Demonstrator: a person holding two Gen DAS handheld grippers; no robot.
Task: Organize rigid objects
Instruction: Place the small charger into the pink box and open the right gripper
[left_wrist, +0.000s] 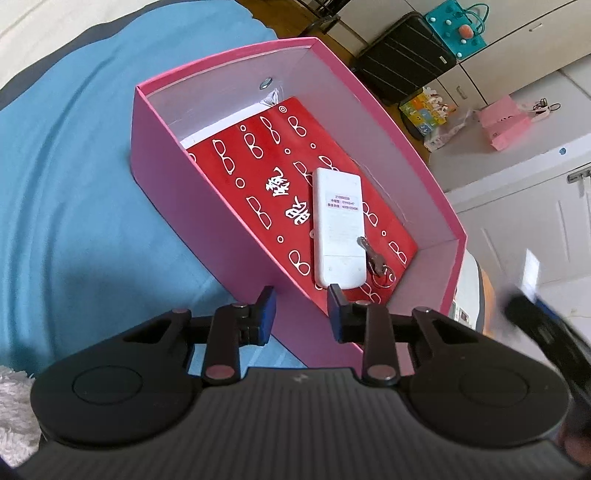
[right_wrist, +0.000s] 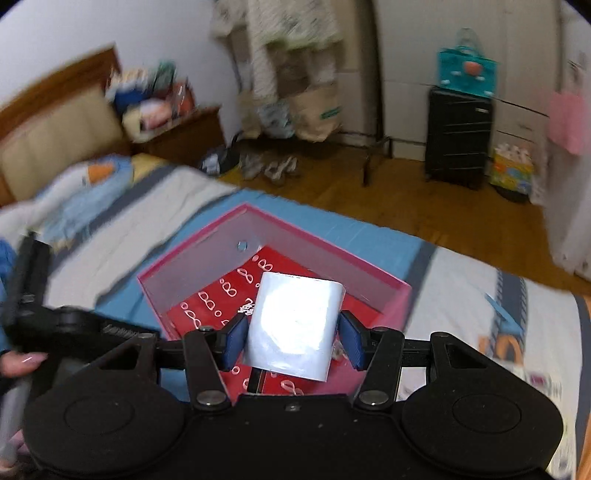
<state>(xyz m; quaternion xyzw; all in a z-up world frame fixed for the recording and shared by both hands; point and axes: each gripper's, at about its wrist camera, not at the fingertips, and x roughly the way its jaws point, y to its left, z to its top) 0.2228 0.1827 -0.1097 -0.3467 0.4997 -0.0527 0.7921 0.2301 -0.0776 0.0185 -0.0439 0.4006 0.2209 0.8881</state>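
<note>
Hovering over the near corner of the open pink cardboard box (left_wrist: 236, 206), the left hand-held gripper (left_wrist: 301, 302) has its blue-padded jaws spread wide with nothing between them; one jaw sits outside the box's near wall, the other above the inside. The box rests on a bed covered by a blue sheet (left_wrist: 74, 177). Just ahead of the left hand-held gripper, flat on the box floor, lies a red rectangular case printed with white eyeglass outlines and white Chinese characters (left_wrist: 266, 177). On top of it rests a slim white rectangular remote-like device (left_wrist: 338, 225), face down, bearing a small printed label whose text is too small to read. A silver key on a ring (left_wrist: 373, 260) touches the device's near right edge.

The right hand-held gripper (right_wrist: 291, 339) is closed on a shiny silver-white cylindrical roll (right_wrist: 295, 325), gripped between its blue pads directly above the same pink box (right_wrist: 207, 254) and red case (right_wrist: 207, 306). Glare hides any marking on the roll. Further ahead, a black ribbed suitcase (right_wrist: 458, 136) stands on the wooden floor.
</note>
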